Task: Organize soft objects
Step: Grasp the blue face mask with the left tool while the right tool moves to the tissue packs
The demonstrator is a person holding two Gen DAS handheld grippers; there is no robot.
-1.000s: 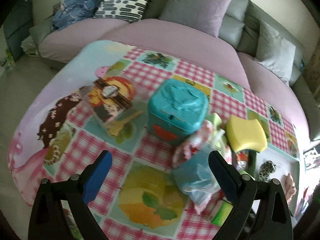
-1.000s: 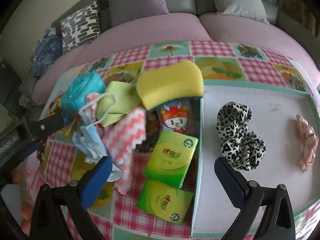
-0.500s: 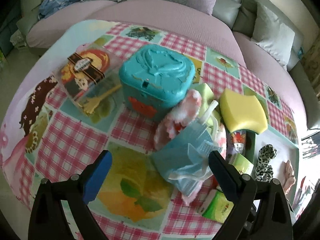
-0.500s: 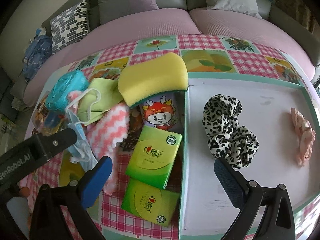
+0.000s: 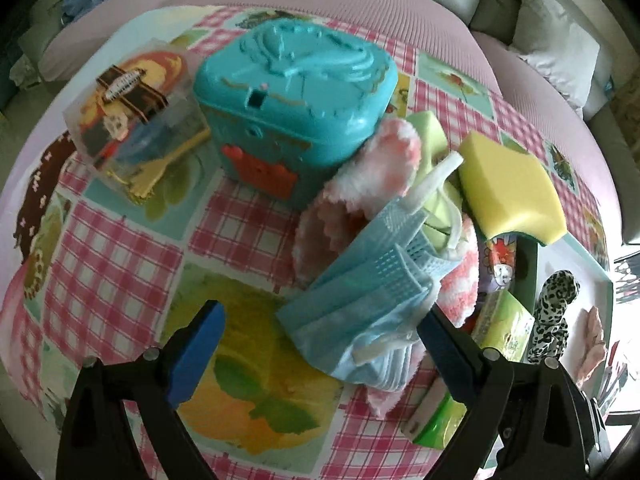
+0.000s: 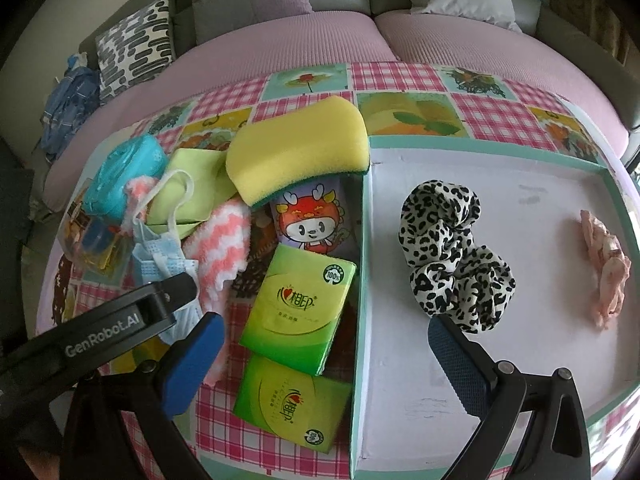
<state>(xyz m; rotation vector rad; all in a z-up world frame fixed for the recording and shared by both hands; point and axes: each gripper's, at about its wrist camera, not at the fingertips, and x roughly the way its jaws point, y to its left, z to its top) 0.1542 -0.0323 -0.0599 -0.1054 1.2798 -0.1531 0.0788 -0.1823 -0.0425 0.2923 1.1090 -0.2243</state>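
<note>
**Two open grippers over a table of soft objects**

We see the left gripper (image 5: 318,342) with its blue pads spread wide and holding nothing; a blue face mask (image 5: 368,300) lies between them on the chequered tablecloth (image 5: 120,264), and the right-hand pad is just beside the mask's edge. The mask rests against a pink-and-white fluffy cloth (image 5: 360,184) and a light green cloth (image 5: 430,136). Behind these stands a teal plastic box (image 5: 296,88), and to the right a yellow sponge (image 5: 512,192).

The right gripper (image 6: 326,350) is likewise wide and empty. In its view we see the sponge (image 6: 296,152) propped over a cartoon-printed tissue pack (image 6: 316,220), with two green tissue packs (image 6: 300,308) below it, all left of a shallow white tray (image 6: 520,360). Inside the tray lie a leopard-print scrunchie (image 6: 452,248) and, well apart near the far right wall, a pink scrunchie (image 6: 606,264).
</note>
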